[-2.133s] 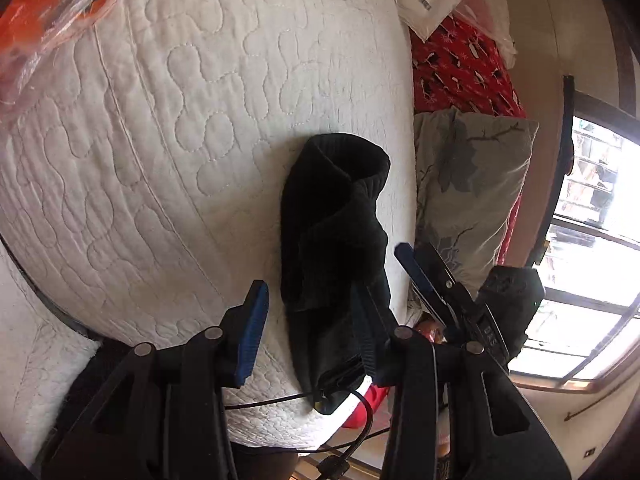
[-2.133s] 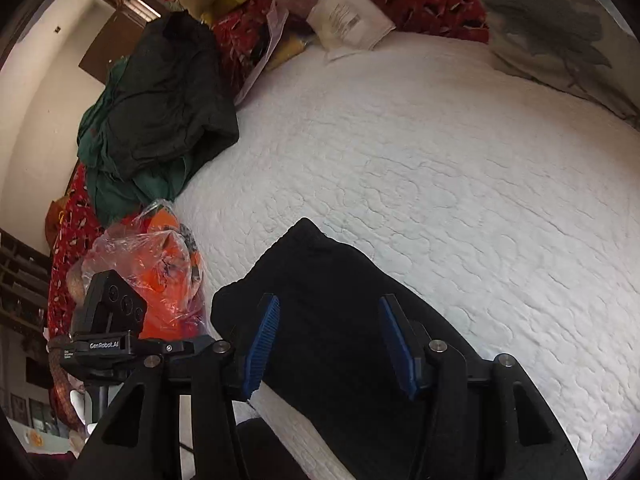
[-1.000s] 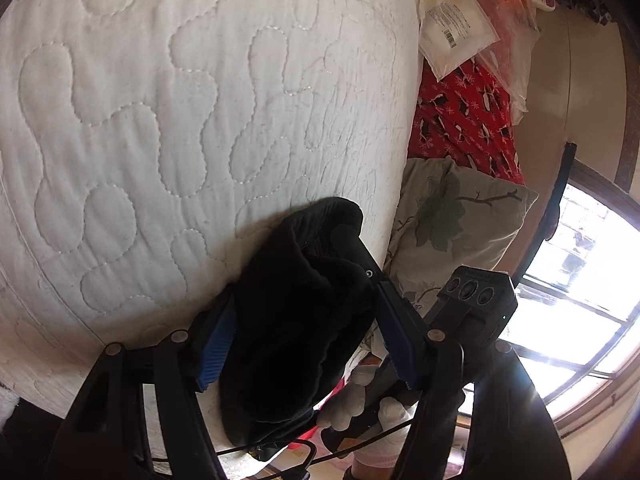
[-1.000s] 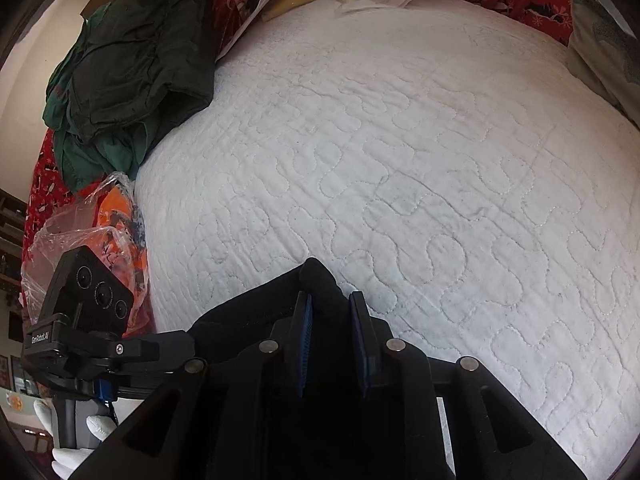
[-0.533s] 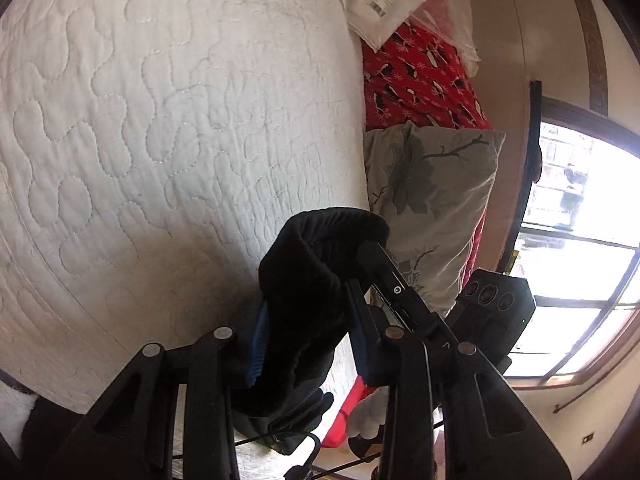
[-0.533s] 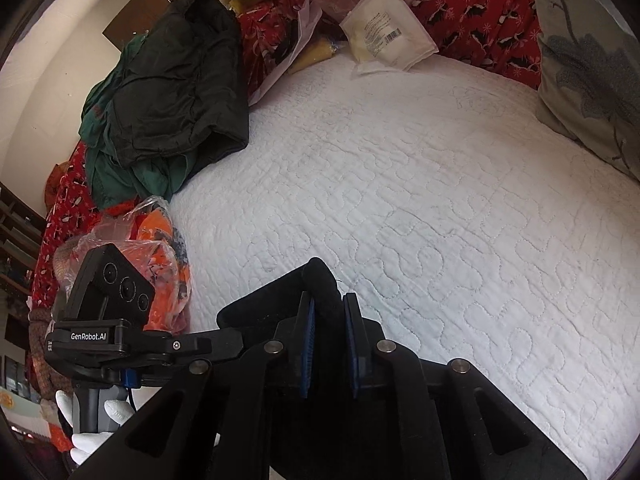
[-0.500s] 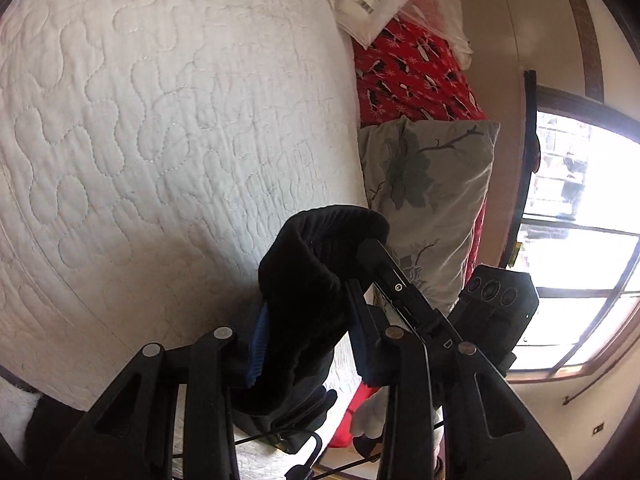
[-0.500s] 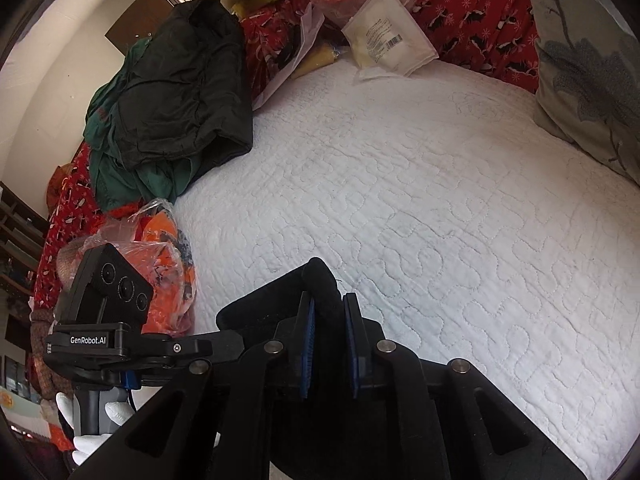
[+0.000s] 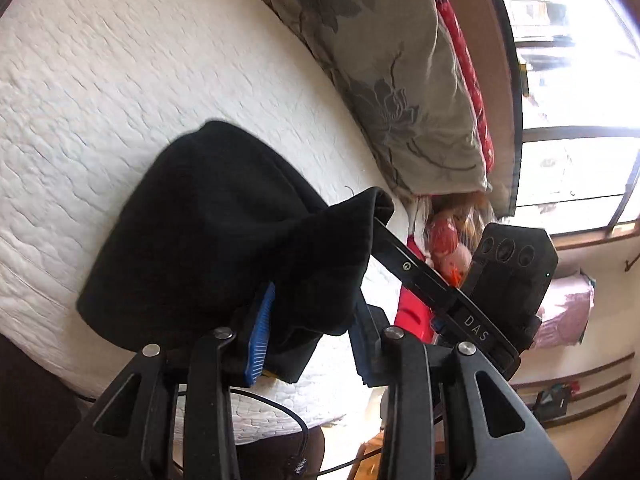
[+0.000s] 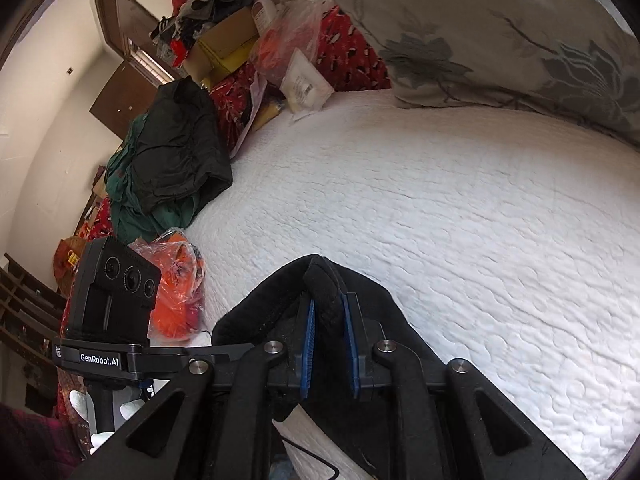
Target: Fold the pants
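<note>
- Pants (image 9: 224,232), black, are bunched and held by both tongs above the near edge of the bed (image 9: 100,80).
- Left tongs (image 9: 308,328) stand narrow, their blue pads pressed on a thick fold of the cloth, which drapes over and ahead of them.
- Right tongs (image 10: 329,336) are nearly closed, pinching a thin ridge of the pants that sticks up between their pads.
- In the right view the left tongs' camera block (image 10: 114,280) sits just left of the right tongs, with a white-gloved hand (image 10: 100,412) below it.
- Ahead of both tongs lies the white quilt.
- Left of the right tongs, an orange bag (image 10: 176,280); farther, a heap of dark green clothes (image 10: 168,160).
- Farthest, a grey flowered pillow (image 10: 480,40) at the bed's head.
</note>
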`<state>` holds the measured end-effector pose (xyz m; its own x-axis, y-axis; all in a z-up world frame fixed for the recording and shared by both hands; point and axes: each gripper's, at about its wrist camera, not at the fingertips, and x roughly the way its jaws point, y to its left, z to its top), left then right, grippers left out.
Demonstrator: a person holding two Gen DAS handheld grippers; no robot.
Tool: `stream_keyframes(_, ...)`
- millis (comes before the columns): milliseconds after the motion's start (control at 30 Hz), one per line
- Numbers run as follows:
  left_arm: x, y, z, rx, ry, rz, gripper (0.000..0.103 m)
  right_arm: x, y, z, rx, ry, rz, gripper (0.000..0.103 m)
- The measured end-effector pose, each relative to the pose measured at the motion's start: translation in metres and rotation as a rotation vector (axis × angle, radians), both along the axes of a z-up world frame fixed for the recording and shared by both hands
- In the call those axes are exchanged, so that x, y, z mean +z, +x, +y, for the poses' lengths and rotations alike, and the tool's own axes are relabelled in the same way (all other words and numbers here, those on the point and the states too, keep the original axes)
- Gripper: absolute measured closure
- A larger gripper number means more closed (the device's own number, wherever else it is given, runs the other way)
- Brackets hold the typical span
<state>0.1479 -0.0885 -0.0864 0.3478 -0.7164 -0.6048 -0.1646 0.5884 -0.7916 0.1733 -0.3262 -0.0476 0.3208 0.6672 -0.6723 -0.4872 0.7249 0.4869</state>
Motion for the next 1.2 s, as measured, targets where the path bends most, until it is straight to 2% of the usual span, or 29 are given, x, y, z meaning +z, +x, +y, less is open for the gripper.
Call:
stream_keyframes(67,-0.015,-0.002,-0.039,-0.088,0.050,0.024,0.070,-0.020,-0.010,-0.037,-0.054,-0.003,0.014,0.088)
stream_keyframes(133,-0.027,-0.009,-0.070,-0.163,0.104,0.048,0.070,-0.044,-0.019,-0.061,-0.103,-0.048,0.042,0.087)
stream_keyframes(233,-0.036,-0.021,-0.085,-0.239,0.147,0.068,0.071,-0.072,-0.029,-0.084,-0.163,-0.129,0.090,0.083)
stream_keyframes(300,-0.029,-0.032,-0.078,-0.267,0.148,0.065,0.071,-0.072,-0.037,-0.099,-0.201,-0.089,0.098,0.083)
stream_keyframes(400,-0.014,-0.054,-0.052,-0.276,0.129,0.050,0.070,-0.054,-0.045,-0.120,-0.264,0.036,0.080,0.083)
stream_keyframes(433,-0.009,-0.061,-0.043,-0.268,0.127,0.046,0.067,-0.048,-0.046,-0.123,-0.273,0.088,0.080,0.080)
stream_keyframes(467,-0.007,-0.067,-0.035,-0.258,0.122,0.048,0.062,-0.044,-0.047,-0.122,-0.273,0.139,0.091,0.069)
stream_keyframes(500,-0.006,-0.070,-0.027,-0.241,0.117,0.046,0.062,-0.042,-0.047,-0.117,-0.268,0.185,0.109,0.061)
stream_keyframes(533,-0.007,-0.070,-0.022,-0.218,0.121,0.038,0.062,-0.043,-0.049,-0.111,-0.259,0.224,0.129,0.047)
stream_keyframes(567,-0.009,-0.065,-0.019,-0.197,0.136,0.037,0.062,-0.046,-0.050,-0.104,-0.242,0.263,0.153,0.045)
stream_keyframes(633,-0.023,-0.050,-0.023,-0.182,0.129,0.069,0.062,-0.054,-0.053,-0.091,-0.234,0.317,0.210,0.045)
stream_keyframes(700,-0.037,-0.038,-0.032,-0.189,0.102,0.123,0.062,-0.061,-0.055,-0.083,-0.263,0.301,0.235,0.045)
stream_keyframes(767,-0.040,-0.034,-0.042,-0.204,0.124,0.128,0.062,-0.066,-0.053,-0.080,-0.284,0.306,0.254,0.045)
stream_keyframes(867,-0.033,-0.037,-0.046,-0.214,0.127,0.109,0.062,-0.065,-0.050,-0.084,-0.297,0.498,0.299,0.045)
stream_keyframes(900,-0.031,-0.037,-0.049,-0.215,0.125,0.100,0.062,-0.063,-0.049,-0.083,-0.298,0.503,0.293,0.045)
stream_keyframes(1000,-0.032,-0.033,-0.054,-0.224,0.162,0.084,0.062,-0.063,-0.042,-0.064,-0.257,0.386,0.300,0.041)
stream_keyframes(1033,-0.034,-0.031,-0.055,-0.221,0.167,0.090,0.062,-0.064,-0.040,-0.056,-0.236,0.348,0.302,0.041)
stream_keyframes(1067,-0.035,-0.030,-0.056,-0.218,0.168,0.094,0.062,-0.063,-0.039,-0.050,-0.216,0.320,0.285,0.048)
stream_keyframes(1100,-0.036,-0.029,-0.059,-0.217,0.175,0.099,0.062,-0.060,-0.036,-0.044,-0.185,0.301,0.266,0.059)
stream_keyframes(1133,-0.034,-0.024,-0.067,-0.219,0.180,0.101,0.062,-0.058,-0.033,-0.038,-0.148,0.284,0.264,0.091)
stream_keyframes(1200,-0.028,-0.018,-0.075,-0.228,0.173,0.107,0.062,-0.048,-0.030,-0.041,-0.157,0.243,0.226,0.093)
